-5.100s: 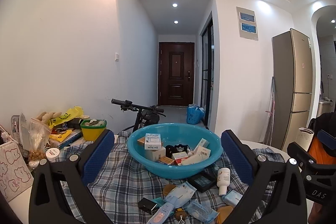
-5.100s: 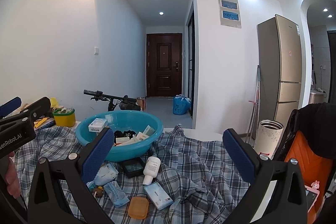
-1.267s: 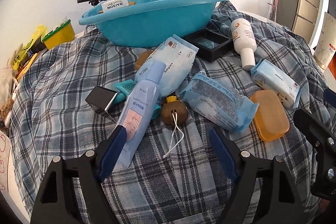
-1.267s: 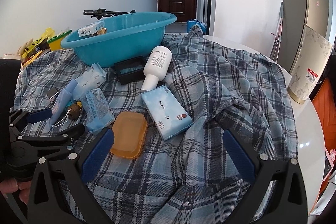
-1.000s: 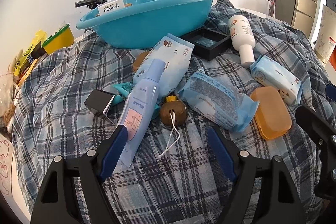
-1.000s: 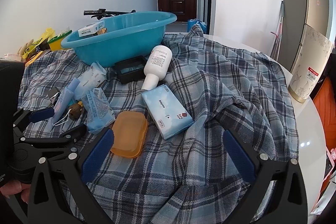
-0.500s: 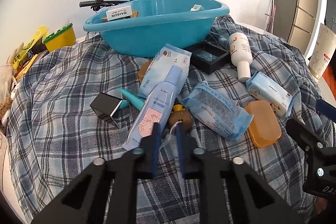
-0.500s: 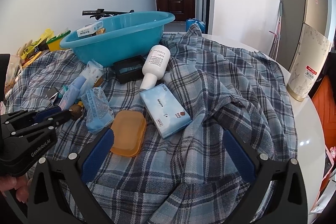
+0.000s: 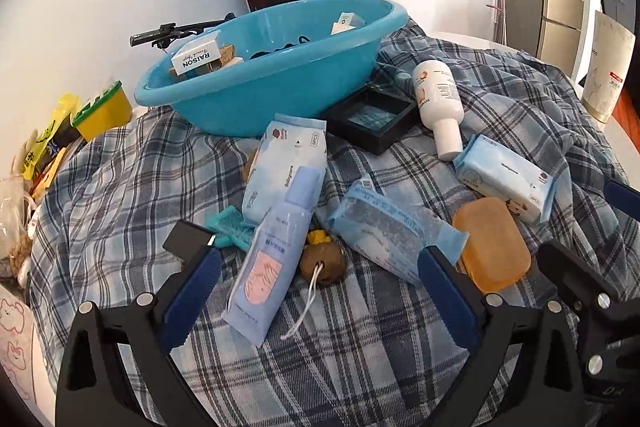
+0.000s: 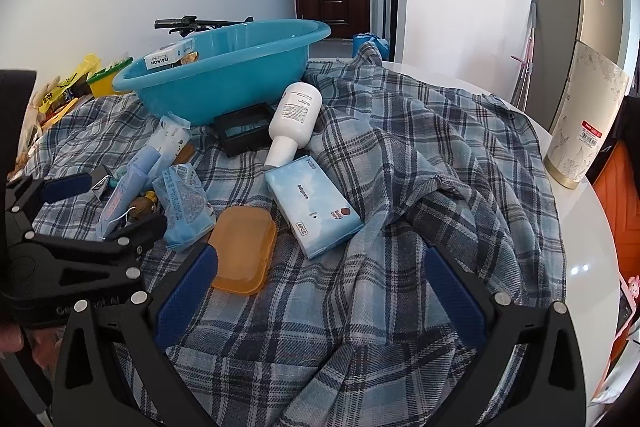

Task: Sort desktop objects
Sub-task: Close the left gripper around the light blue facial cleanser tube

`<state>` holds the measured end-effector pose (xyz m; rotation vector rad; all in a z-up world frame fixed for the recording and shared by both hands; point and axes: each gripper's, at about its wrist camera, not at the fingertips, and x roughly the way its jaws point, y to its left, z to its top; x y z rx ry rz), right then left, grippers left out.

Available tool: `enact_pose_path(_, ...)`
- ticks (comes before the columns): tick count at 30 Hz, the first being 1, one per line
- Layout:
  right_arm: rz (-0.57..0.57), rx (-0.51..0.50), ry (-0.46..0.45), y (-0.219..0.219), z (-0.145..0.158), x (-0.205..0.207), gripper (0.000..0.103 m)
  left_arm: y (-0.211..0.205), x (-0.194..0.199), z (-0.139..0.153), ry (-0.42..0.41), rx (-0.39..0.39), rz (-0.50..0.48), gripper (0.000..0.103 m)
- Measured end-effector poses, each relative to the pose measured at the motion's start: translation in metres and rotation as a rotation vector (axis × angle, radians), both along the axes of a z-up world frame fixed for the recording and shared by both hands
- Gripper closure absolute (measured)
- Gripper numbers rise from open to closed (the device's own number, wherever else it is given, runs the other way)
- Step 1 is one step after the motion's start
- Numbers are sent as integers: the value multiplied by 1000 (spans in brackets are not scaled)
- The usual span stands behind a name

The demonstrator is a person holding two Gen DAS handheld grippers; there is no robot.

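I had the left gripper, its jaws just opened wide and empty, over the blue tube, needing to lower, close, then carry it to the basin; the right gripper was open and empty too.

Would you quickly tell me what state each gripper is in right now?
Left gripper: open, jaws just reopened, holding nothing; a blue tube lies between the fingers.
Right gripper: open, holding nothing.

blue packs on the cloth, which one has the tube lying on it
The tall Babycare pack just in front of the basin: the lilac tube overlaps its lower end. The crinkled pack and the wipes pack lie uncovered.
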<state>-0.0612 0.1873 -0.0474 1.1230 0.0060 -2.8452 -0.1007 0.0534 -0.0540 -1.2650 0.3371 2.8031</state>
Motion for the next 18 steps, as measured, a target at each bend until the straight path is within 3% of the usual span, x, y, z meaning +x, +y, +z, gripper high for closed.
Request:
enact_pose_path(3,-2,-4,-1,1,0,0,0,0,-12,-2,-25,30,-17,4)
enact_pose_path(4,-3,-3,-2,1,0,-1,0,-2,-14,-3,-34,65,-28,18)
enact_pose_path(6,-2,-1,-4,1,-1,-1,0,-8,-16,-2,-45,134,-36,36)
enact_pose_path(7,-1,-2,-6,0,-2,-1,0,-11,-17,-1,-39,127,-12,53)
enact_pose_path(9,0,-4,-10,0,-3,-2,0,-14,-18,-1,-25,93,31,72)
enact_pose_path(13,-1,-4,-15,0,-4,-2,0,-26,-17,1,-30,170,42,77)
enact_pose_path(18,-1,-4,-17,0,-4,-2,0,-26,-13,3,-25,161,38,82)
